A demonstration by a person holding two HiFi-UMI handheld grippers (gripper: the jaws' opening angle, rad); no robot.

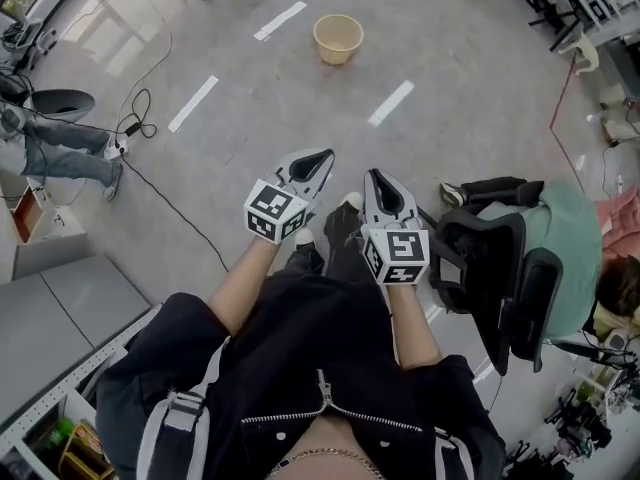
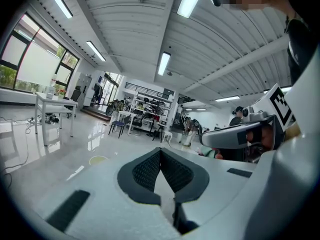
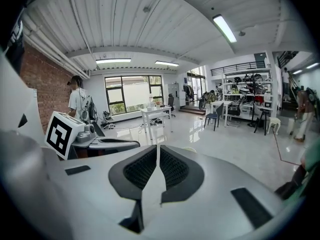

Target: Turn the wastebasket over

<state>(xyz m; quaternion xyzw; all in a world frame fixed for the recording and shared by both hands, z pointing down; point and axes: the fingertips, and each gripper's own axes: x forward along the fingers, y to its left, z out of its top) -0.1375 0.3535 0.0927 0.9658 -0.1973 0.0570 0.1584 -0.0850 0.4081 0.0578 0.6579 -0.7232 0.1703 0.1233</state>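
Observation:
A cream wastebasket (image 1: 338, 38) stands upright on the grey floor, mouth up, well ahead of me. In the left gripper view its pale rim (image 2: 97, 159) shows just past the gripper's body; in the right gripper view only a sliver of it (image 3: 189, 149) peeks over the jaws. My left gripper (image 1: 318, 157) and right gripper (image 1: 376, 178) are held side by side at waist height, far short of the basket. Both are shut with nothing between the jaws.
White tape strips (image 1: 193, 103) mark the floor around the basket. A black cable (image 1: 170, 203) runs across the floor at left. A black office chair (image 1: 505, 268) with green cloth stands close at my right. A person's legs (image 1: 65, 153) are at far left, grey cabinets (image 1: 60, 318) at lower left.

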